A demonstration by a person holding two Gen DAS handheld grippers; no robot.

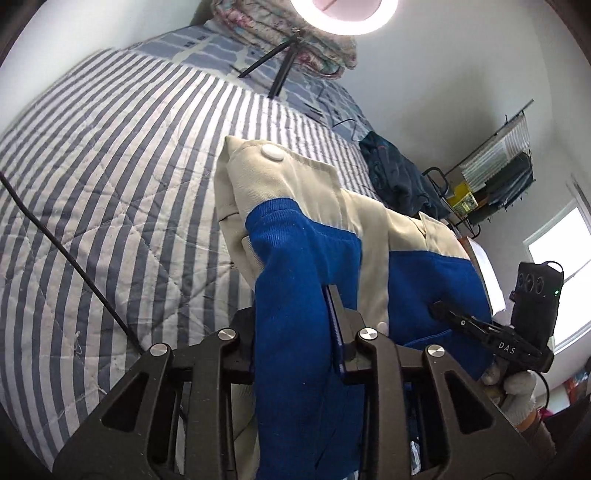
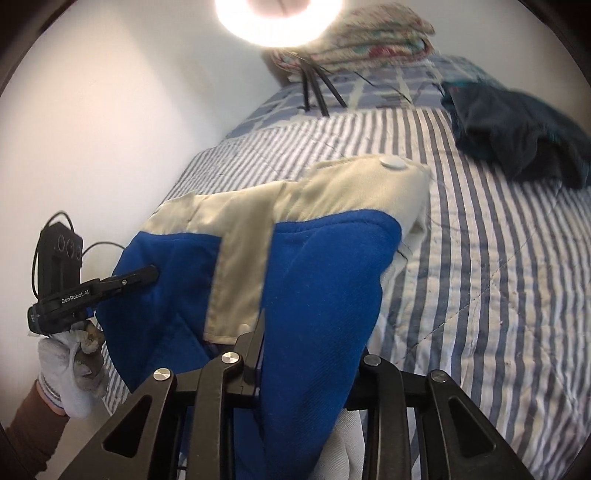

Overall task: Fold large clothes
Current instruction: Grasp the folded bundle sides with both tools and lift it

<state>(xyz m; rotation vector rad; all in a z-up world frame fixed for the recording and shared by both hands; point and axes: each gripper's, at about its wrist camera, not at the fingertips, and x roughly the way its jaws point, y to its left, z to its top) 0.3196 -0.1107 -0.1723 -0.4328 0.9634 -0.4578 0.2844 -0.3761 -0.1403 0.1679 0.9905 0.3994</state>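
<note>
A blue and cream jacket (image 1: 314, 236) with white snap buttons hangs between both grippers above the striped bed (image 1: 110, 166). My left gripper (image 1: 295, 314) is shut on a fold of its blue cloth. My right gripper (image 2: 306, 332) is shut on blue cloth at the other side of the jacket (image 2: 295, 258). The right gripper also shows in the left wrist view (image 1: 439, 308), pinching the jacket. The left gripper shows in the right wrist view (image 2: 153, 273), doing the same. The jacket's lower part is hidden under the grippers.
A dark blue garment (image 1: 399, 173) (image 2: 517, 129) lies crumpled on the bed's far side. A ring-light tripod (image 1: 280, 70) and folded floral quilts (image 2: 362, 33) stand at the head. A clothes rack (image 1: 495, 177) and a window (image 1: 561, 266) are off to one side.
</note>
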